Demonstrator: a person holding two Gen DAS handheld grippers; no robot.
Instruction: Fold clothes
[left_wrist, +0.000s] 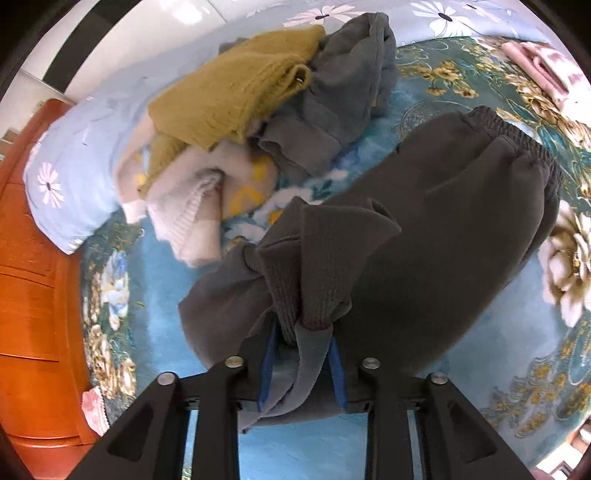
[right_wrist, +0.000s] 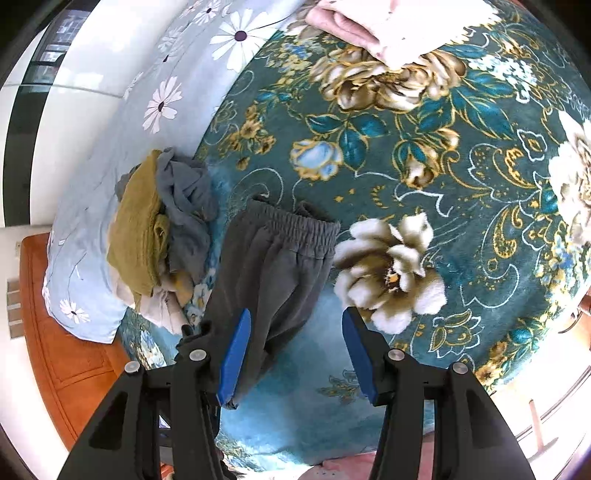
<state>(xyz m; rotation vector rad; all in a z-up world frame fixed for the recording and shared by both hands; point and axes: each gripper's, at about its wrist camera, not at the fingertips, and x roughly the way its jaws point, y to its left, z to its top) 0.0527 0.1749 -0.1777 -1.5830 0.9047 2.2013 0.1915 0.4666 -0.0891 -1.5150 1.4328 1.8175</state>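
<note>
On the bed, across a teal floral blanket (right_wrist: 424, 155), a pair of dark grey sweatpants (left_wrist: 443, 229) is laid out, its elastic waistband (right_wrist: 295, 225) turned toward the far side and the legs drawn back toward the near edge. And the left claw (left_wrist: 301, 332) is seen clamped tight — a ribbed cuff (left_wrist: 310, 295) of the sweatpants is pinched between the blue pads (left_wrist: 338, 373), with a bunch of grey fabric gathered up and hanging below the grip. Over in the right wrist view, the right claw (right_wrist: 295, 332) is held wide apart, nothing gripped; the left blue pad is set against the edge of the sweatpants leg, while the right pad is poised over bare blanket beside a large cream flower in the print. To the left of the sweatpants, a heap of unfolded clothes is piled: an olive knitted sweater (left_wrist: 229, 96) on top, a blue-grey garment (left_wrist: 343, 85) crumpled just beside it, and a pale knit piece (left_wrist: 192, 214) underneath. A light blue daisy-print pillow (left_wrist: 70, 173) is tucked against that heap at far left, with orange wooden furniture (left_wrist: 29, 295) beyond it. At the far right, a folded pink garment (right_wrist: 369, 26) is resting on the blanket, well apart from the sweatpants.
</note>
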